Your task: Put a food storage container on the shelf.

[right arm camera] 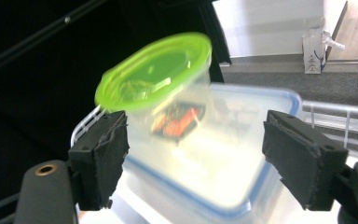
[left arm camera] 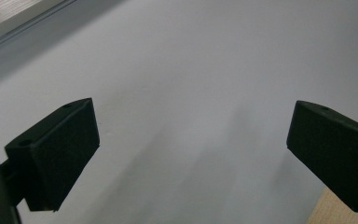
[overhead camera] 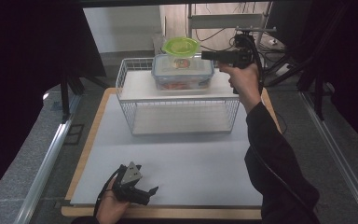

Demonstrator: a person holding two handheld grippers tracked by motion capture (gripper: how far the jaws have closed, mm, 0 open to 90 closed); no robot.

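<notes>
Table [overhead camera: 177,158], pale mat on a wooden board, takes up most of the high view. White wire rack [overhead camera: 179,95] stands at 12 o'clock of the mat's centre, two levels, a flat shelf on top. On that shelf sits a clear box with a blue-rimmed lid [overhead camera: 182,71]; on the box's lid, toward its far edge, a small clear tub with a green lid [overhead camera: 180,46], looking tilted in the right gripper view [right arm camera: 158,88]. Right gripper [overhead camera: 208,55] at 3 o'clock of the tub, level with it, jaws spread wide, pads clear of the tub's sides, nothing gripped. Left gripper [overhead camera: 144,191] rests at 6 o'clock near the mat's front edge, jaws wide and empty over bare mat [left arm camera: 191,70]. Risks, as judged: the tub sits perched and leaning on a smooth lid, so a brush from a pad or the hand could tip it off the back of the rack. Moving sideways with a jaw beside it could drag it along.
</notes>
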